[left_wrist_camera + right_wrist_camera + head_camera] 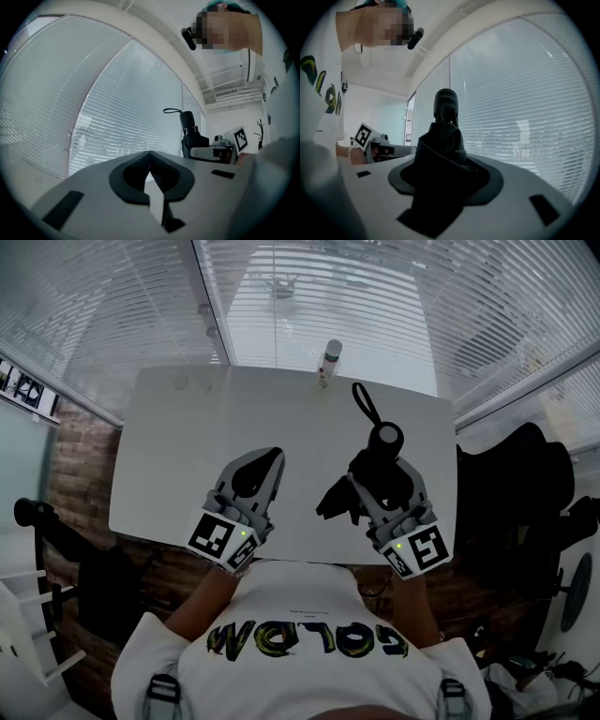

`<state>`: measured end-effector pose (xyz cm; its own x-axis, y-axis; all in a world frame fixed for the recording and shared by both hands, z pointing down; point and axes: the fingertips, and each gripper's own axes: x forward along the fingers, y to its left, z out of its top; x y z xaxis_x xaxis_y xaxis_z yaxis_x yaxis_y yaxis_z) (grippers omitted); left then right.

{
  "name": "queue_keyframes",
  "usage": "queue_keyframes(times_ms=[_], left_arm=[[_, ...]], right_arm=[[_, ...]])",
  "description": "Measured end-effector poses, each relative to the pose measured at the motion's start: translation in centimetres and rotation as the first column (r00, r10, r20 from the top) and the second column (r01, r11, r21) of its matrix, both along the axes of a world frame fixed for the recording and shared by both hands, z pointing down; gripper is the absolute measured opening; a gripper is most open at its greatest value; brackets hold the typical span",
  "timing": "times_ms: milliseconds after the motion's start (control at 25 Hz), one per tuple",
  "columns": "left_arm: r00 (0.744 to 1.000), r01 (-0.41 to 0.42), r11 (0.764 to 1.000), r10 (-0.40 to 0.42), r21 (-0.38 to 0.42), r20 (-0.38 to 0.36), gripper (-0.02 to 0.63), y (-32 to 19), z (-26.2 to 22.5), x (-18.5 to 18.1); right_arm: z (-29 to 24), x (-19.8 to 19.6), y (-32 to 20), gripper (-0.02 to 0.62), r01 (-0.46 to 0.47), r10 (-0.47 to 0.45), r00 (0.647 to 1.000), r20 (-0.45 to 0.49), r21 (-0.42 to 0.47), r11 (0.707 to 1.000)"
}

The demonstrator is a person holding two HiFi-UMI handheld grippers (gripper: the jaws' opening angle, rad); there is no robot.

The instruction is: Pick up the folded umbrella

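Right hand-held gripper (386, 482) level over table (187, 446), clenched on folded umbrella (385, 442); left hand-held gripper (268, 463) level, jaws together.

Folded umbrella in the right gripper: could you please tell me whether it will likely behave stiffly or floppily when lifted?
The folded umbrella is probably stiff along its shaft, since its handle juts straight out past the jaws. Its loose canopy fabric hangs out sideways, so it may flop and swing. The wrist strap will likely dangle.
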<state>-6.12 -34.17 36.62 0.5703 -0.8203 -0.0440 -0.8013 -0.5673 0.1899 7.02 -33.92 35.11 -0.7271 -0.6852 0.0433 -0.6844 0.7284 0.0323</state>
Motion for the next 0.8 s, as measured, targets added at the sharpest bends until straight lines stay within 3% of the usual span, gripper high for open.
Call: queue_keyframes(times_ms=[800], left_arm=[[1.0,-0.022,1.0,0.022,0.006,0.01,0.011,0.0,-0.2,0.5]], right_arm=[[0.7,0.9,0.0,0.222,-0.03,0.03,0.999,0.021,-0.004,1.0]])
